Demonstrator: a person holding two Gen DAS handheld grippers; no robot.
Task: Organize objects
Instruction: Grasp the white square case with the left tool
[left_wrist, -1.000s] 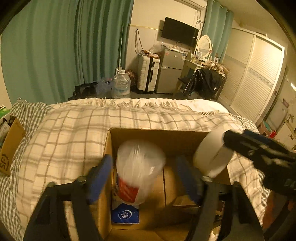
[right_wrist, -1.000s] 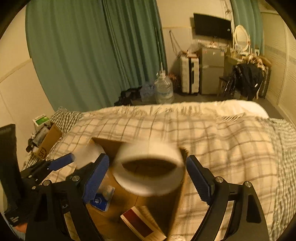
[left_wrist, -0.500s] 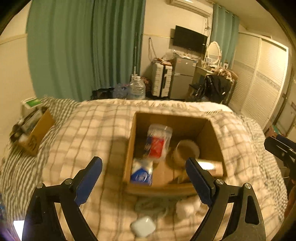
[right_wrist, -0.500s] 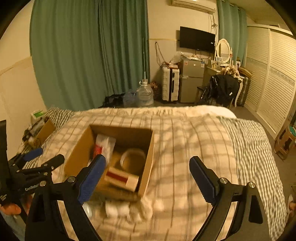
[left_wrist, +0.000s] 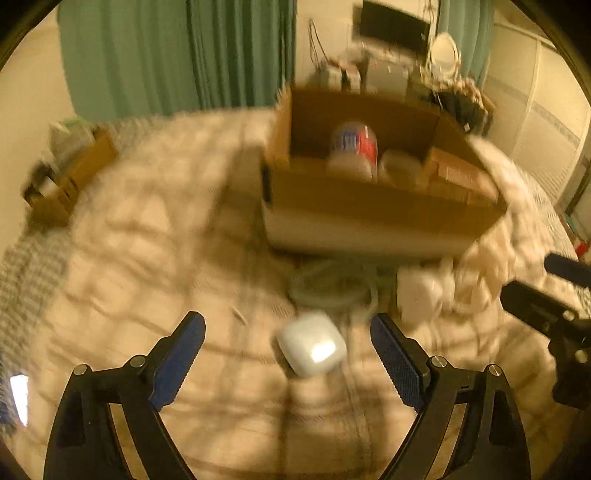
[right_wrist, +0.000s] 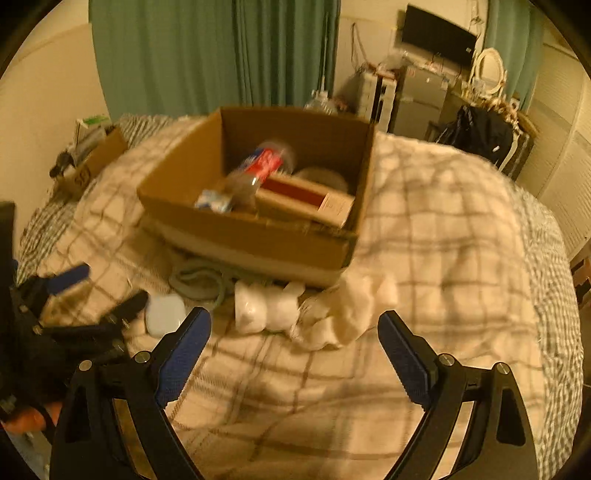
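On a plaid-covered bed (right_wrist: 436, 236), the left gripper (left_wrist: 288, 343) has dropped from above the cardboard box (right_wrist: 258, 236) to the small white case (left_wrist: 312, 349), which lies between its wide-spread fingers, not yet gripped. The right gripper (right_wrist: 293, 339), also spread wide and empty, has pulled back toward the white bundles (right_wrist: 266, 308) just in front of the box. Box loading appears done for two items: a bottle (right_wrist: 258, 171) and a carton (right_wrist: 306, 199) lie inside. Loose cord (right_wrist: 201, 280) crowds the box's front wall; open blanket lies to the right.
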